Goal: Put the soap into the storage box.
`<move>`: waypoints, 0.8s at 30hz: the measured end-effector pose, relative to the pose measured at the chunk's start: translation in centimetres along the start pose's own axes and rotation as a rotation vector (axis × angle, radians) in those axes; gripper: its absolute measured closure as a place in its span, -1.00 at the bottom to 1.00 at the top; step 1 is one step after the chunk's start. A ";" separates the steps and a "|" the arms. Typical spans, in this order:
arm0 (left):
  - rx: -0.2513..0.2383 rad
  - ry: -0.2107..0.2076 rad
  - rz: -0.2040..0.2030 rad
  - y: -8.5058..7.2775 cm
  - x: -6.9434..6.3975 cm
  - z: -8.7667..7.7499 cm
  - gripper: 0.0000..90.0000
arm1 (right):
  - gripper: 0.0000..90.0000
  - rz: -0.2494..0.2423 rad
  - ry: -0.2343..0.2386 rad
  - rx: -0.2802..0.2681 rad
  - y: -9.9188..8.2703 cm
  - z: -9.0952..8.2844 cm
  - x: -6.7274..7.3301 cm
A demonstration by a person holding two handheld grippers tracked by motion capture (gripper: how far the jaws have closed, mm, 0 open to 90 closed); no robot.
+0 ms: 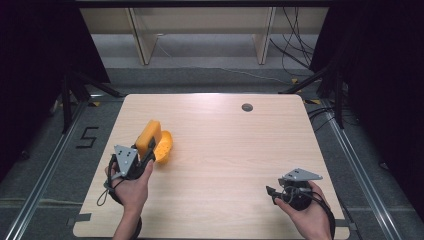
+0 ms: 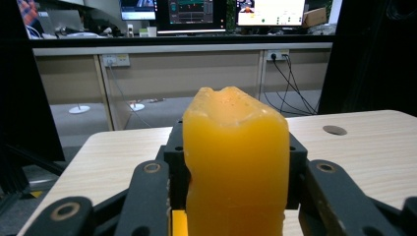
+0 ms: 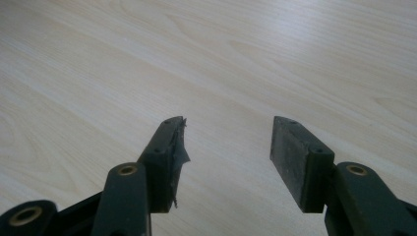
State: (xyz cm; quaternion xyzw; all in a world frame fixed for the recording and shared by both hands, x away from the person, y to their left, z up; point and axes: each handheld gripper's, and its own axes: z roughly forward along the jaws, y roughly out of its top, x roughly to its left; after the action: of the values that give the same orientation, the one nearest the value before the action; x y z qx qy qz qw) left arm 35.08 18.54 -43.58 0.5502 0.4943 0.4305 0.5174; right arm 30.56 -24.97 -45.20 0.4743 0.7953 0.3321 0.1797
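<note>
Left claw, left of centre in the high view: pinching a yellow block between its jaws, forearm entering from the bottom edge. A yellow bowl-shaped piece is lying on the counter, touching the block. Right claw, lower right: jaws spread, holding nothing, hovering low over bare counter.

Soft yellow-orange block hiding the left gripper's pads, its lower end running off frame
</note>
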 end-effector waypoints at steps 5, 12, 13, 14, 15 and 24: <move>-0.026 0.035 -0.001 -0.2 0.2 1.0 0.34 | 0.05 0.014 -0.003 0.020 -0.1 0.0 0.1; -0.030 0.060 0.002 -0.7 0.4 2.5 0.34 | 0.04 0.019 0.007 0.045 -0.3 0.4 0.2; -0.025 0.061 0.000 -1.0 0.4 2.8 0.34 | 0.04 0.008 0.015 0.050 -0.3 0.5 0.1; -0.022 0.060 0.002 -1.1 0.4 3.0 0.34 | 0.04 0.005 0.005 0.044 -0.4 0.6 0.1; -0.022 0.061 -0.002 -1.4 0.4 3.3 0.34 | 0.04 0.028 0.014 0.057 -0.4 0.4 0.2; -0.001 0.046 -0.010 -3.5 0.0 5.0 0.34 | 0.04 0.013 0.013 0.051 -0.5 0.5 0.1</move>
State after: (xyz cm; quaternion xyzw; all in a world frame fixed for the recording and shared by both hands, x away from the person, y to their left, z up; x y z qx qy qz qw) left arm 39.65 17.76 -47.57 0.5376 0.5085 0.4406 0.5082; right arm 30.51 -24.81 -45.89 0.4816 0.8017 0.3158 0.1602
